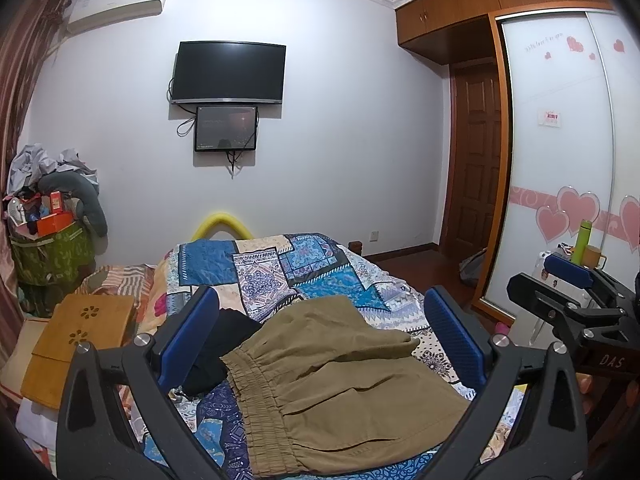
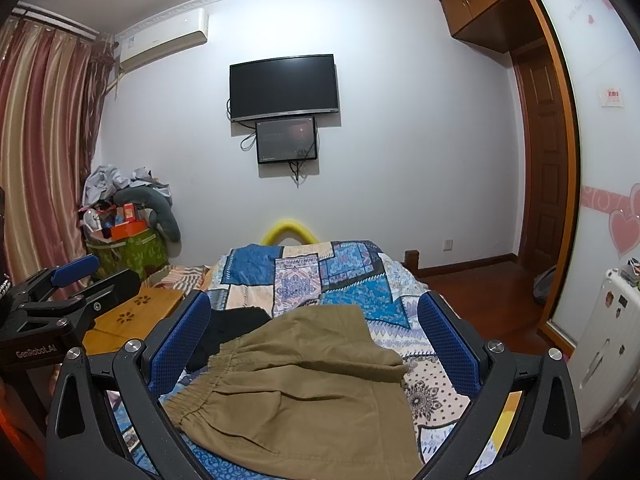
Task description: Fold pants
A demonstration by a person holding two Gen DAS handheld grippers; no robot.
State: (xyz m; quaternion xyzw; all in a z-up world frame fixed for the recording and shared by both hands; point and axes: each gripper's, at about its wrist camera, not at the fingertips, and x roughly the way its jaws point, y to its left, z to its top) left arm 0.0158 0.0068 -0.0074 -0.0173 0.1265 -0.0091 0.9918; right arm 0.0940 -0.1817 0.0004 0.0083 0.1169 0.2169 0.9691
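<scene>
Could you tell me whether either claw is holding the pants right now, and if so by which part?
Nothing is held: the left claw and right claw are open above the khaki pants on the bed.

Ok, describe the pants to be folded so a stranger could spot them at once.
Start at the bed with the blue patchwork quilt below the wall TV. On its near end lie the khaki pants, spread flat, gathered elastic waistband on the left. A black garment beside the waistband is the only other clothing there; the pants are tan.

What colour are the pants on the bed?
The crumpled cotton pants with the elastic waistband are khaki-olive brown, clearest in the left wrist view.
</scene>
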